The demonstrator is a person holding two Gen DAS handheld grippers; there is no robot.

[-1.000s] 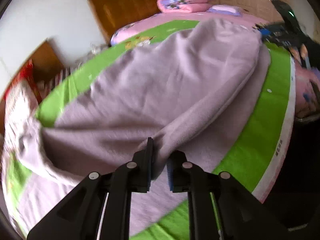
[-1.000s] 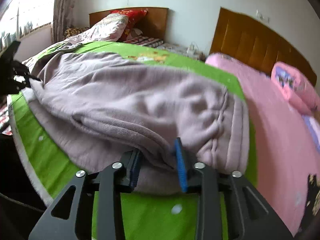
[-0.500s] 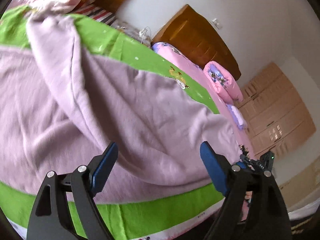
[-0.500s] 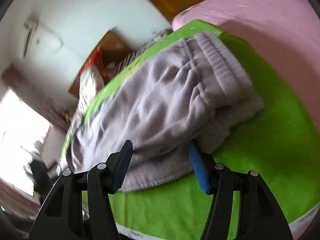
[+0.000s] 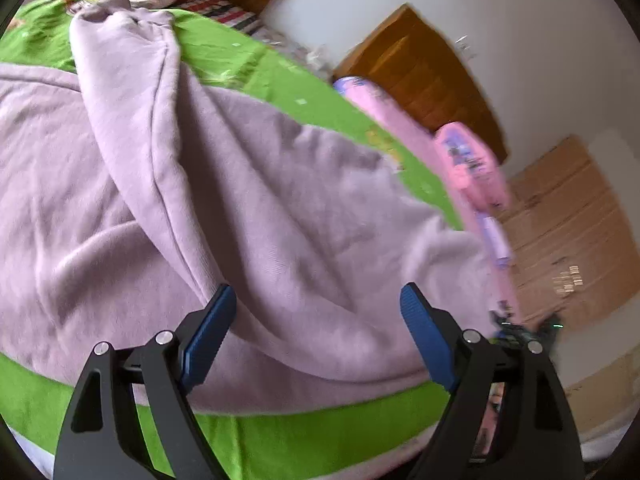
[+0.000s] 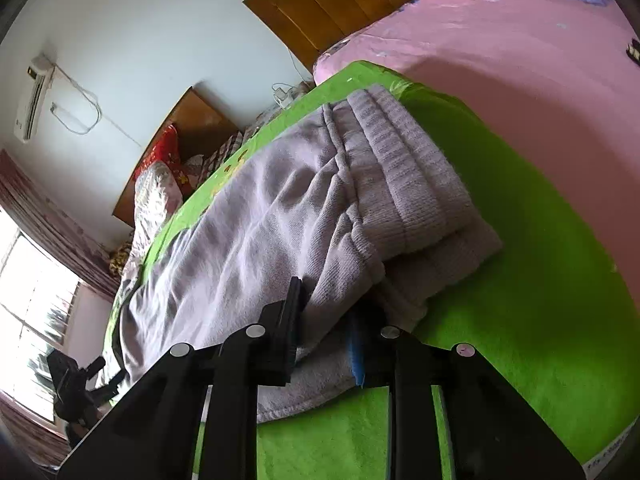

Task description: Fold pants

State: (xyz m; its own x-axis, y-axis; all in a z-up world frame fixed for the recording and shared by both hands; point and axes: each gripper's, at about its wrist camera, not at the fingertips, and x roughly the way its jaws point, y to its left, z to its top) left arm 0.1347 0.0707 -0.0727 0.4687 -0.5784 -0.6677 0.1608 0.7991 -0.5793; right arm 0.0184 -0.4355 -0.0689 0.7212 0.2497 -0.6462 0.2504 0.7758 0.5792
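Observation:
Lilac fleece pants (image 5: 280,200) lie folded lengthwise on a green blanket (image 5: 304,432). My left gripper (image 5: 318,332) stands wide open just over the near edge of the pants. Its blue pads (image 5: 212,332) sit on either side of a broad stretch of cloth without pressing on it. In the right wrist view the ribbed waistband (image 6: 400,168) lies at the right end of the pants (image 6: 280,216). My right gripper (image 6: 324,324) is closing, and its jaws pinch a fold of the pants just below the waistband.
The green blanket (image 6: 540,300) covers the near bed, with a pink bed (image 6: 520,60) beside it. A folded pink quilt (image 5: 468,160) lies by a wooden headboard (image 5: 420,76). Pillows (image 6: 156,196) are at the far end, and a window (image 6: 28,300) is at the left.
My left gripper let go of the fold it held, opened wide and rolled. My right gripper rolled too, opened, then closed on a fold near the waistband.

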